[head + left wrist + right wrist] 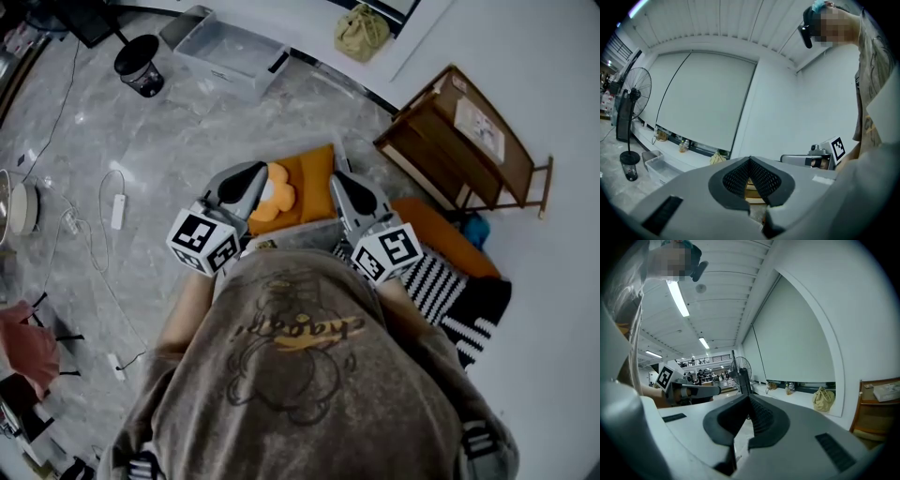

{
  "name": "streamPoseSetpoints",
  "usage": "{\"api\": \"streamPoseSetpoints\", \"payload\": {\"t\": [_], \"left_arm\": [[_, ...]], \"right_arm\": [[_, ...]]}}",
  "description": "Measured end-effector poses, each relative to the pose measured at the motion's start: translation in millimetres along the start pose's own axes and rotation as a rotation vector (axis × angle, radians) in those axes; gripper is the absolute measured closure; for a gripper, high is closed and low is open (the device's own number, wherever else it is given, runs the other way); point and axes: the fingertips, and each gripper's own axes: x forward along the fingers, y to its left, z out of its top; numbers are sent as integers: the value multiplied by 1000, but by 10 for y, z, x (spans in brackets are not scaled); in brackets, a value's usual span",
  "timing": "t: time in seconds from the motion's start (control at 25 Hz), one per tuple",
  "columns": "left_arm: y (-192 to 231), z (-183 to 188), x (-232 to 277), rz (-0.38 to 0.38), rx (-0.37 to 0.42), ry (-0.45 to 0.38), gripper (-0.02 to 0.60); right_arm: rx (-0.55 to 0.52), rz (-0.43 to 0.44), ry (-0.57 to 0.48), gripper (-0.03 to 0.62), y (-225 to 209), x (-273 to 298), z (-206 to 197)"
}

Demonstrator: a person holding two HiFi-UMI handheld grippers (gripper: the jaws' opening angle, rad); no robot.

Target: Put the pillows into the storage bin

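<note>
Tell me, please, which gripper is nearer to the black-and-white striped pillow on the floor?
Right. The right gripper is just beside the striped pillow, up and left of it in the head view; the left gripper is farther off, past the right one.

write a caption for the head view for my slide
Left gripper and right gripper, both shut, held above an orange pillow in the storage bin

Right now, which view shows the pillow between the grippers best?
The head view: the orange pillow lies mostly in plain sight from above. The left gripper view shows only a tan sliver behind its shut jaws, perhaps the pillow. The right gripper view shows none of it.
</note>
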Motion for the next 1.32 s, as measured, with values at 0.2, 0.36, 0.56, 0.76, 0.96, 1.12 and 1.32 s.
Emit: {"api": "streamPoseSetpoints", "payload": {"t": [0.2, 0.36, 0.56, 0.76, 0.96, 1.12, 1.32], "left_arm": [[7, -49, -36, 31, 2, 4, 578], [8, -64, -99, 52, 1, 5, 578], [-9, -46, -148, 72, -17, -7, 578], [-57, -60, -121, 82, -29, -8, 578], [-75, -103, -137, 92, -33, 1, 578], [-81, -111, -178, 95, -31, 8, 578], [-125, -175, -122, 102, -35, 15, 578]], "right_arm": [[-1, -16, 4, 594, -58, -15, -46], [4, -29, -1, 595, -90, -35, -57], [25, -43, -1, 595, -111, -79, -72], [31, -34, 5, 595, -116, -106, -107], [42, -23, 19, 595, -80, -113, -175], [42, -15, 28, 597, -49, -105, -189], [42, -9, 33, 599, -127, -147, -230]]}}
